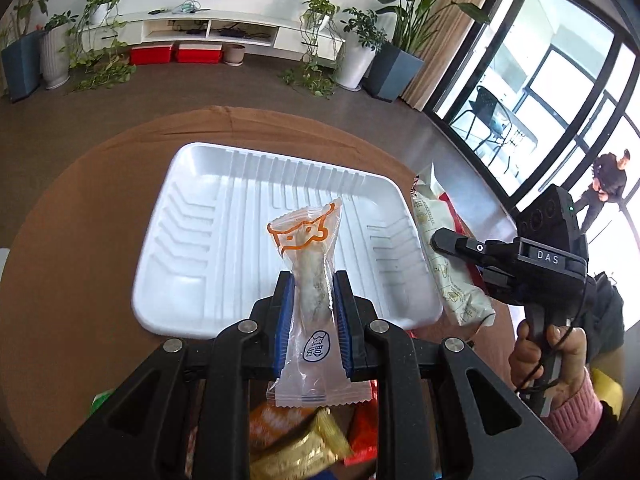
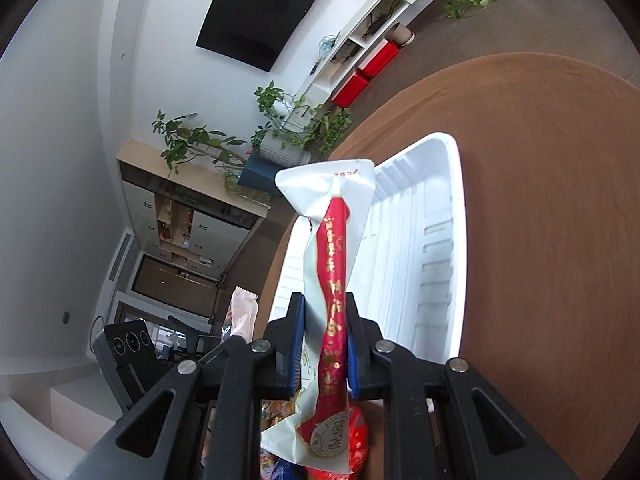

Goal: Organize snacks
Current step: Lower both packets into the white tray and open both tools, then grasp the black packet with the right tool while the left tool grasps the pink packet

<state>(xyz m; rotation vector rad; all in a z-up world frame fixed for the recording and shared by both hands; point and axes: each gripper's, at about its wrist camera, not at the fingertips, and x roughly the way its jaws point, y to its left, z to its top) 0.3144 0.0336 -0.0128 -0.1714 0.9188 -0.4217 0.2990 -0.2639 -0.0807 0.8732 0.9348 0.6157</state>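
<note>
My left gripper [image 1: 313,280] is shut on a clear snack packet with an orange cat drawing [image 1: 310,272], held above the near edge of a white ribbed tray [image 1: 208,248]. The tray is empty. My right gripper [image 2: 325,304] is shut on a long white-and-red snack packet [image 2: 334,280], held tilted beside the tray's right edge; that packet [image 1: 448,264] and the right gripper [image 1: 436,240] also show in the left wrist view. The tray also shows in the right wrist view [image 2: 440,248].
The tray rests on a round brown table [image 1: 80,280]. A pile of loose snack packets [image 1: 304,436] lies below my left gripper, at the table's near side. A floor with potted plants [image 1: 360,48] and a TV cabinet lie beyond.
</note>
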